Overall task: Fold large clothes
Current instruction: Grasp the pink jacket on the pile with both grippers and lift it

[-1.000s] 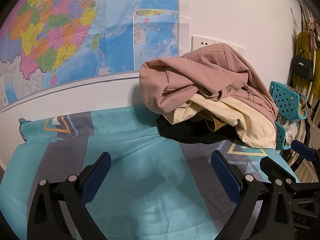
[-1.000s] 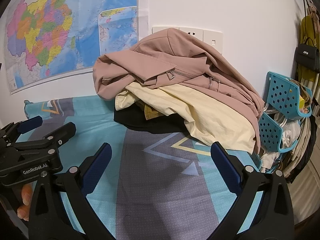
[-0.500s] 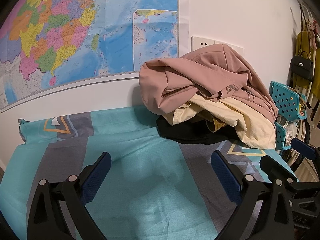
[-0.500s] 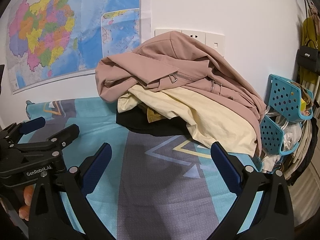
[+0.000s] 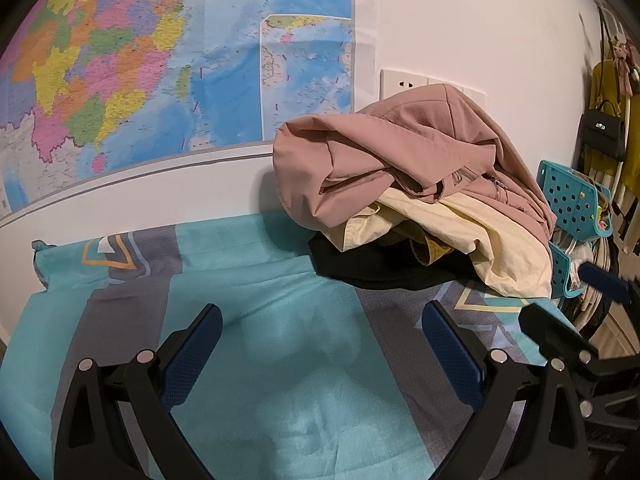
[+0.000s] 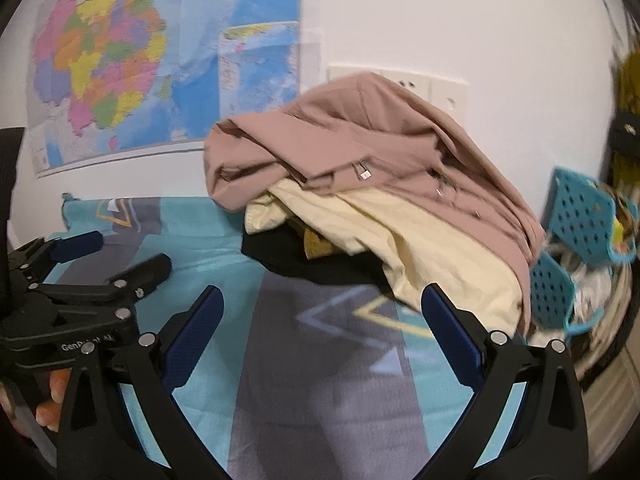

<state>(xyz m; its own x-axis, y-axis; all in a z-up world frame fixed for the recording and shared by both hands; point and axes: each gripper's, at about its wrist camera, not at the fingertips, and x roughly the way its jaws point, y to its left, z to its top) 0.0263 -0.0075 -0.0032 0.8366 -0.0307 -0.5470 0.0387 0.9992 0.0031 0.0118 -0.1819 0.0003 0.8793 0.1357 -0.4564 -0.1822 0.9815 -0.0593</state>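
Observation:
A heap of clothes lies at the far right of a teal and grey sheet (image 5: 248, 288). On top is a dusty pink jacket (image 5: 404, 148) (image 6: 352, 148) with zips. Under it lies a pale yellow garment (image 5: 480, 240) (image 6: 404, 248), then a black one (image 5: 372, 264) (image 6: 304, 264). My left gripper (image 5: 322, 332) is open above bare sheet, short of the heap. My right gripper (image 6: 322, 320) is open too, nothing between its fingers, the heap just ahead. In the right wrist view the left gripper (image 6: 104, 256) shows at the left, held by a hand (image 6: 48, 404).
A white wall with a large coloured map (image 5: 160, 80) and sockets (image 6: 424, 84) backs the bed. A teal perforated basket (image 5: 572, 200) (image 6: 580, 216) with laundry stands right of the heap. A black handbag (image 5: 602, 132) and yellow clothes hang at far right.
The right gripper has swung to the right and a little nearer the heap, so its view is blurred. The left gripper has barely moved. Both stay open.

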